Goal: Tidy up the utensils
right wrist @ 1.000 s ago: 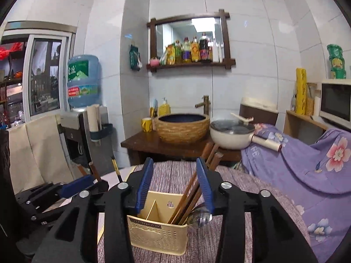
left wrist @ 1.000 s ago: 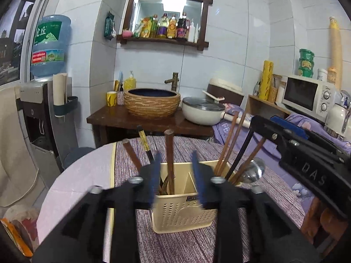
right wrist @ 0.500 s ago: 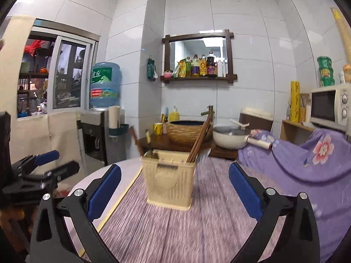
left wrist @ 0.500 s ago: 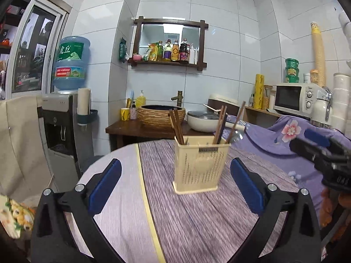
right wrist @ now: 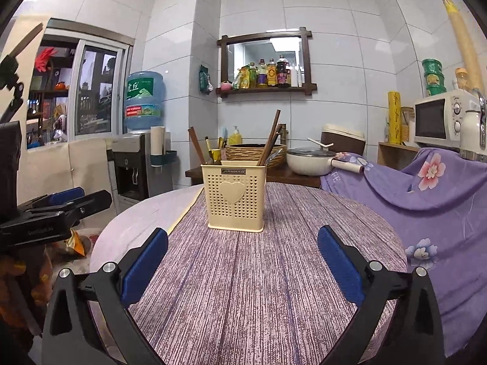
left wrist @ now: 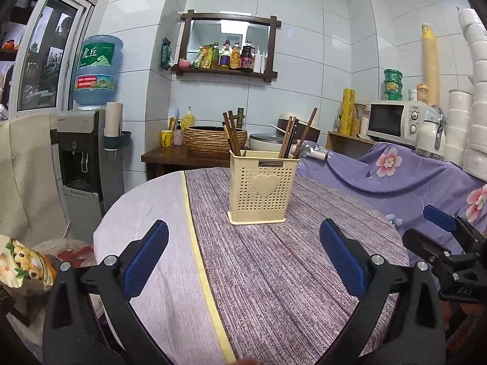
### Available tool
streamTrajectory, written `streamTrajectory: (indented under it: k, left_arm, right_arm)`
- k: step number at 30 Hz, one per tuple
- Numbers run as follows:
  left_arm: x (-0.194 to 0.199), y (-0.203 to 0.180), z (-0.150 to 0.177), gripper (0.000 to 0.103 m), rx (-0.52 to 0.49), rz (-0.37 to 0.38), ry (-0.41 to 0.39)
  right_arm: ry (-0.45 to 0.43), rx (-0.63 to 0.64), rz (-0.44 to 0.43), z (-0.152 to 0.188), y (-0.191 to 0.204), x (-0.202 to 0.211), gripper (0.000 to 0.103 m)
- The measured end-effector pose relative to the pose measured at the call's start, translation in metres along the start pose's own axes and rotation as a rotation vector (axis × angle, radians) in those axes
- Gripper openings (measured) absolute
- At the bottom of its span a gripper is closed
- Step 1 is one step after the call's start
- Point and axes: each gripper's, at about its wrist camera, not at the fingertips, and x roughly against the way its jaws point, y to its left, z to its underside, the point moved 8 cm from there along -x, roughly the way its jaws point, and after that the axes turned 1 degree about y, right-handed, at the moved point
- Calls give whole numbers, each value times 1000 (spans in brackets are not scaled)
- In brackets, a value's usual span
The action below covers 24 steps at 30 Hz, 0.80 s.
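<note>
Left hand-held gripper [left wrist: 243,258]: jaws have just been opening, now wide apart, nothing between the pads. It sits back from the holder [left wrist: 262,187], low over the table [left wrist: 274,289]. Holder stands upright mid-table, well ahead of both grippers. Chopsticks [left wrist: 231,132] lean in its left compartment, more chopsticks [left wrist: 289,135] and what looks like a spoon in the right. Sorting appears done, hence the stand-off. Right hand-held gripper [right wrist: 242,260]: likewise just opened, spread wide, empty

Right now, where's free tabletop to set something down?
Bare: the purple woven mat in front of the cream perforated utensil caddy, and the pale strip left of the yellow tape line. Crowded only inside the caddy.
</note>
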Motion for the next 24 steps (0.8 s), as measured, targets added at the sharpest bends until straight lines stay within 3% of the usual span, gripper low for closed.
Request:
streamTrajectory:
  k: [7, 24]
  left_arm:
    - [8, 12, 7, 97, 38, -20, 3]
    - [6, 3, 14, 97, 31, -5, 29]
  right_arm:
    - [-22, 54, -12, 3, 16, 8, 97]
    - [12, -12, -29, 9, 6, 8, 97]
